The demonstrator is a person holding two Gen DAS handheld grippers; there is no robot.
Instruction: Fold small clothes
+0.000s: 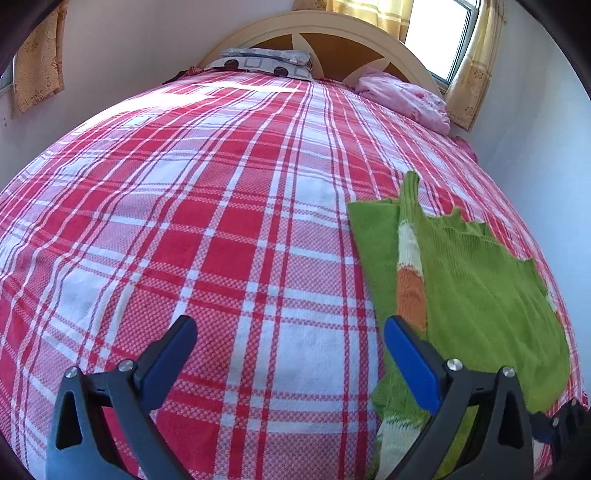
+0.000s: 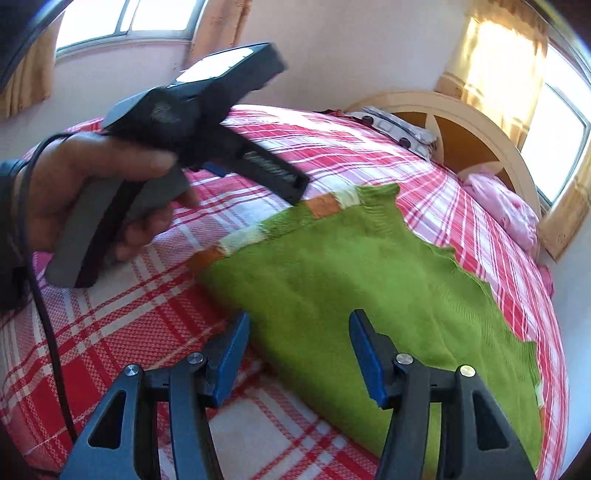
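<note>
Green knit garment (image 2: 354, 280) lies flat, folded, on right side of bed; orange and white bands along its left edge, scalloped hem at far edge. Left gripper (image 1: 290, 332) spread wide, empty, over red-white plaid bedspread (image 1: 184, 206). Right gripper (image 2: 299, 328) spread, empty, above garment's near edge. Headboard (image 1: 332, 29), pillow (image 1: 266, 62), curtained window (image 1: 439, 33) at far end.

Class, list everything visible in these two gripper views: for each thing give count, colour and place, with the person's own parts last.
Knit garment: one, green with orange and white bands, lying on the bed.
Bedspread: one, red and white plaid, covering the bed.
Patterned pillow: one, grey-white, at the headboard.
Pink bedding: one bundle, by the headboard.
Headboard: one, cream, arched.
Curtains: yellow, at the windows.
Left gripper: black, blue pads, open over the bedspread.
Right gripper: same, open over the garment.
Left hand: holding the left gripper's handle.
</note>
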